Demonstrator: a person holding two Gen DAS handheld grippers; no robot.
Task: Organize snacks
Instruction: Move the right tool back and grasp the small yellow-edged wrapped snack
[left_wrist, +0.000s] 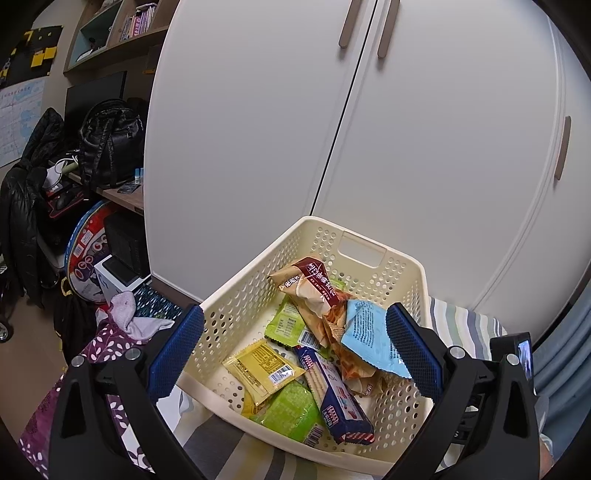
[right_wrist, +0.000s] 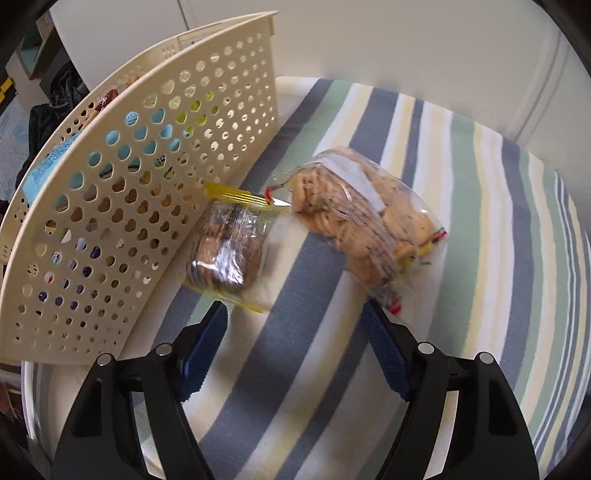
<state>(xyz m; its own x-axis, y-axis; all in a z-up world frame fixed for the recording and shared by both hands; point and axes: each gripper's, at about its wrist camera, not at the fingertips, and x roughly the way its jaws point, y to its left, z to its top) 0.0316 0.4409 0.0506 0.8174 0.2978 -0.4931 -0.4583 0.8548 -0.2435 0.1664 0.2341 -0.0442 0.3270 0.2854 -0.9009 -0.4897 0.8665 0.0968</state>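
Printed packets, little of it legible

The brown snack packet (left_wrist: 314, 286) carries white Chinese characters, and the yellow packet (left_wrist: 263, 363) a barcode; the print is too small to read.

I am looking into a bedroom in a home. Big white wardrobe doors (left_wrist: 332, 129) fill the wall. Left of the wardrobe I see a desk with a black backpack (left_wrist: 110, 144) on it and shelves with books (left_wrist: 138, 20) above. A black coat (left_wrist: 26, 192) hangs further left. In front of the wardrobe is a bed with a striped blanket (right_wrist: 461, 221).
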